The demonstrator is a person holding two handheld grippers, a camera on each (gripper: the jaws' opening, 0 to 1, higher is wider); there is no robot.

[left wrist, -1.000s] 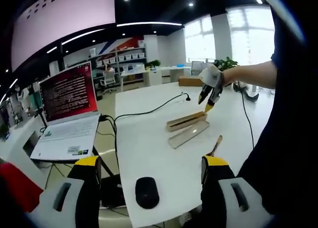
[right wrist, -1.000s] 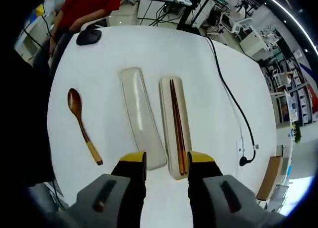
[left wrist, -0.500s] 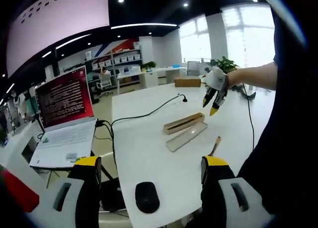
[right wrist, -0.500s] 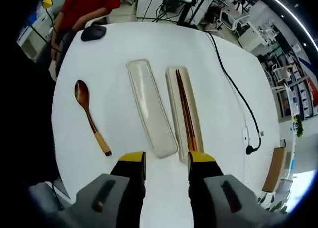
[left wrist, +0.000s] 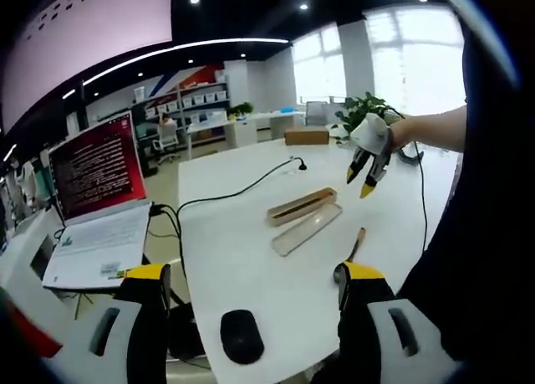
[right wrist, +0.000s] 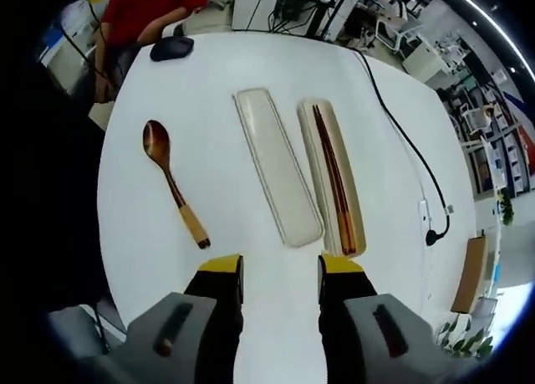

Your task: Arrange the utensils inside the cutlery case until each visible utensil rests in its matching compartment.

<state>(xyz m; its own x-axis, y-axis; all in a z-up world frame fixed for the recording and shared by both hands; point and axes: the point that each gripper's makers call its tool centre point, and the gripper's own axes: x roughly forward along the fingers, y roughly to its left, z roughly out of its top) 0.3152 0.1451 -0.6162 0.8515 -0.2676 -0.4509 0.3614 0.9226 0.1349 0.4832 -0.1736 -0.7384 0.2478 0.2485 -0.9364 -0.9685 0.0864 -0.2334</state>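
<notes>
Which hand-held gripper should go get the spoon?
Probably the right hand-held gripper: it hangs open above the table with the wooden spoon lying near. The left hand-held gripper sits back at the table's edge.

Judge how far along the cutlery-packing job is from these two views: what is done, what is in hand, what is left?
Done: the chopsticks already lie inside the case tray, with the lid lying beside it. In hand: nothing; the right claw hangs open above the table, and the left claw is open too. Left: the wooden spoon lies on the table, apart from the case, and must go into the tray.
</notes>
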